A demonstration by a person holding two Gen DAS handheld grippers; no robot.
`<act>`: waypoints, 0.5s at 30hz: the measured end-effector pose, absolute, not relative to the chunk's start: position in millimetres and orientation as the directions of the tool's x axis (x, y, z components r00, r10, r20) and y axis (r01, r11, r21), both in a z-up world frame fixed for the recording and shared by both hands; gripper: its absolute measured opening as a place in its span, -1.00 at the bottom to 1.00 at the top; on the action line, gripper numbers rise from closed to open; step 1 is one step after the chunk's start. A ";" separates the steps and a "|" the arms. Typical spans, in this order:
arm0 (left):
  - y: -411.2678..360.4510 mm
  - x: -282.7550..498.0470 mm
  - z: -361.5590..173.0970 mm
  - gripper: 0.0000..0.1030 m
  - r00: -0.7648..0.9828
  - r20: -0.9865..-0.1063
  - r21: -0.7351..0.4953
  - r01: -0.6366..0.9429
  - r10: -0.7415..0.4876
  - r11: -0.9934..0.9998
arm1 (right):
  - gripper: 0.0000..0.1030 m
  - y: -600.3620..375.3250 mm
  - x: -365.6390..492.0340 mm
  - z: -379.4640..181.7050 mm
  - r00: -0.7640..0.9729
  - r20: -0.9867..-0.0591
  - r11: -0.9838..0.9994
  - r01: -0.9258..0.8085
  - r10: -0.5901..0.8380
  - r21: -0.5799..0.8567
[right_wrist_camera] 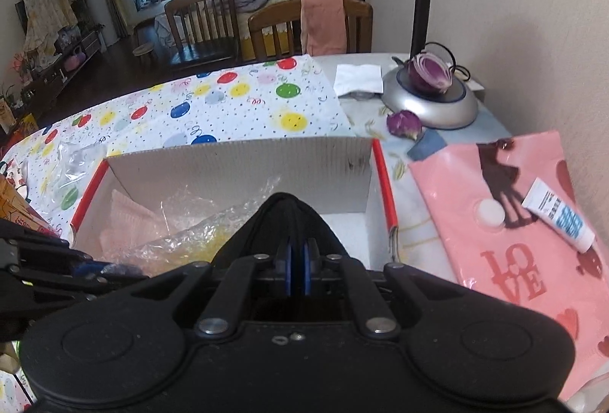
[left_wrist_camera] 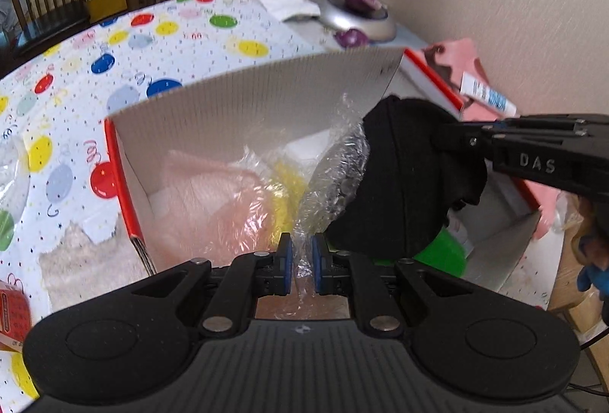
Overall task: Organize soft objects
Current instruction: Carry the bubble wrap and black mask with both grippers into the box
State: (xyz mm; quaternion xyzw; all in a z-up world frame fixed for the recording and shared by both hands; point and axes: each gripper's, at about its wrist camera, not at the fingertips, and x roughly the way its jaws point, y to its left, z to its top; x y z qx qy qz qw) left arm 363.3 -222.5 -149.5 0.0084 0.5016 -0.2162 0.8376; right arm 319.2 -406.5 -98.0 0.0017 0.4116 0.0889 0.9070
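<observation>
The black soft fabric bundle point(left_wrist_camera: 403, 180) covers the open cardboard box's point(left_wrist_camera: 266, 97) right interior, leaving a green round object point(left_wrist_camera: 443, 255) (identity unclear) half hidden; the small white tube's point(right_wrist_camera: 559, 219) print is unreadable.

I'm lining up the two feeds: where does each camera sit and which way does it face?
Left wrist: on the left gripper, looking down into the cardboard box; jaws pinch clear plastic wrap; right gripper enters with a black cloth.
Right wrist: on the right gripper, facing the box's far wall.
Shared: box, wrap, cloth, lamp base.
</observation>
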 end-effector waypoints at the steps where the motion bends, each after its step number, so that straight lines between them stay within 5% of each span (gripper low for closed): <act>1: -223.1 363.3 -151.4 -0.80 0.398 -0.848 -0.201 0.371 -0.351 0.907 | -0.80 -406.2 319.1 -99.0 0.642 -0.748 0.983 -0.164 0.168 0.080; 7: -228.6 360.9 -158.3 -0.79 0.367 -0.864 -0.189 0.397 -0.345 0.898 | -0.61 -404.4 318.2 -100.5 0.618 -0.762 0.977 -0.187 0.195 0.099; 11: -229.1 358.8 -158.7 -0.79 0.371 -0.866 -0.172 0.406 -0.334 0.897 | -0.18 -404.5 316.0 -101.6 0.602 -0.773 0.977 -0.180 0.201 0.114; 15: -227.1 355.7 -156.6 -0.78 0.378 -0.861 -0.178 0.403 -0.340 0.898 | -0.09 -403.2 311.4 -101.3 0.595 -0.780 0.977 -0.188 0.196 0.102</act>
